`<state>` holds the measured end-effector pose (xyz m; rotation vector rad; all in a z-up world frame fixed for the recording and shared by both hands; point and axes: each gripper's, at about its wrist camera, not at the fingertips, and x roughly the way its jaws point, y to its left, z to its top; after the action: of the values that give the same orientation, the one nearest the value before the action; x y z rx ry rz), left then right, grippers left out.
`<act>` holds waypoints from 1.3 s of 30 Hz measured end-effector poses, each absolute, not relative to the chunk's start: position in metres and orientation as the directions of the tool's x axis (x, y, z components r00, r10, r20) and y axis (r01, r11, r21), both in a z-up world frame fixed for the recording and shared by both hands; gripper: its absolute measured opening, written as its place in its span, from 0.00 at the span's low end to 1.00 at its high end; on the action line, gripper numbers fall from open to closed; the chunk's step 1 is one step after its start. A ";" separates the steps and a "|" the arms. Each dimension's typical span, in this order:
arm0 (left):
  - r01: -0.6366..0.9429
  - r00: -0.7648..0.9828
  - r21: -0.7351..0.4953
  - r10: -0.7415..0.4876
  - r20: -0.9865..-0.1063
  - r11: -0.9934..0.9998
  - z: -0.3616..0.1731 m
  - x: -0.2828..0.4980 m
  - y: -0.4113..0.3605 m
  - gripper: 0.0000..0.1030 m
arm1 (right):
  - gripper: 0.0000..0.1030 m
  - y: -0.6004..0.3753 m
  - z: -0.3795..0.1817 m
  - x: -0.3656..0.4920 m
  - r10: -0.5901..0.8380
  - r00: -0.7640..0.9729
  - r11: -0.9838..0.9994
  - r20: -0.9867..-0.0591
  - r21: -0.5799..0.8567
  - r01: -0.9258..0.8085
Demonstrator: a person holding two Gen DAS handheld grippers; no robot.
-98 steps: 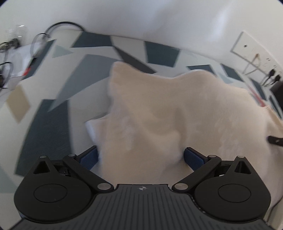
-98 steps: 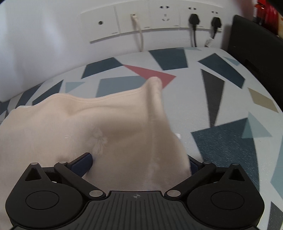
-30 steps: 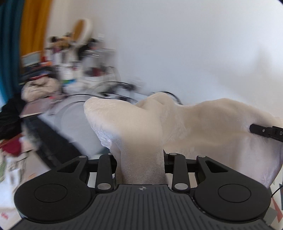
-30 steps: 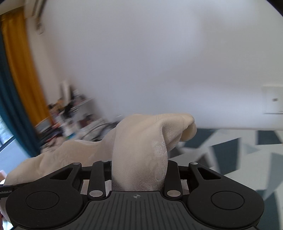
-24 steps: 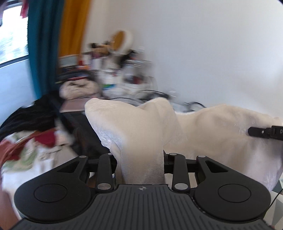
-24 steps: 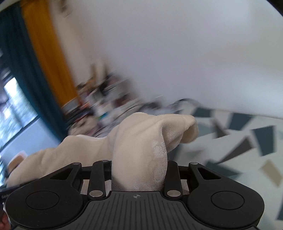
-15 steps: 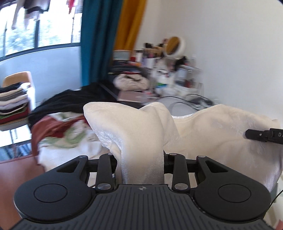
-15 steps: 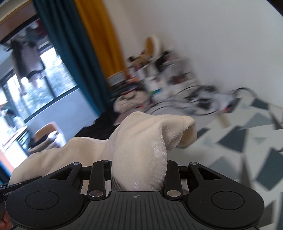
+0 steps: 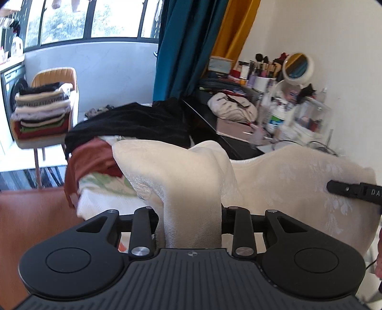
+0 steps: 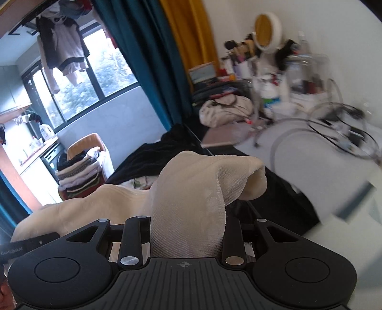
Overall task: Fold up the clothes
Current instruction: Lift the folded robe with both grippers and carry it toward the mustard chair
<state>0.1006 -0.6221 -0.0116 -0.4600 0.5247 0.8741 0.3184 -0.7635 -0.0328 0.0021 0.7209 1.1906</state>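
A: Where is the garment (image 9: 286, 181)?

B: Up in the air, held between the two grippers. It is cream, with a faint leaf pattern woven in, and it hangs across the left wrist view from the middle to the right edge.

A: And the left gripper (image 9: 192, 229)?

B: Its jaws are closed tight on a bunched edge of the cloth, which stands up between them and flops over to the left.

A: The right gripper (image 10: 187, 236)?

B: Same: jaws pinched on another bunch of the garment (image 10: 195, 190), the free end curling over to the right. The rest of the cloth runs off to the lower left, toward the tip of the other gripper at that edge.

A: What lies behind?

B: A pile of clothes (image 9: 124, 133), black on top and rust-red under it, just beyond the cloth. Farther back a chair (image 9: 55, 76) carries a folded stack (image 9: 43, 112). To the right, a worktop (image 9: 238, 128) crowded with bottles, brushes and a round mirror (image 9: 297, 68). Teal and mustard curtains (image 9: 191, 47) hang by the window (image 9: 95, 19).

A: Anything else in the right view?

B: Washing hangs above the window there, and the far right is blurred.
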 end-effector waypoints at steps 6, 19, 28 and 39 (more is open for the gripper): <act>-0.846 0.484 -0.138 0.635 -0.602 0.515 -0.007 0.086 -0.556 0.32 | 0.27 -0.671 -0.040 0.334 0.854 0.129 0.356 -0.504 0.387 -0.850; -0.834 0.512 -0.185 0.602 -0.613 0.521 -0.031 -0.034 -0.376 0.32 | 0.27 -0.481 -0.055 0.229 0.828 0.114 0.337 -0.548 0.325 -0.884; -0.810 0.516 -0.124 0.596 -0.615 0.574 -0.009 -0.158 -0.252 0.32 | 0.27 -0.344 -0.054 0.058 0.772 0.138 0.483 -0.621 0.430 -0.763; -0.860 0.471 -0.164 0.628 -0.619 0.483 -0.010 -0.263 -0.121 0.32 | 0.27 -0.205 -0.052 -0.023 0.792 0.088 0.414 -0.604 0.425 -0.805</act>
<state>-0.2625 -0.1214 -0.0098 -0.4987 0.5254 0.9584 -0.0232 -0.2055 -0.0516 -0.0181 0.8863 1.1889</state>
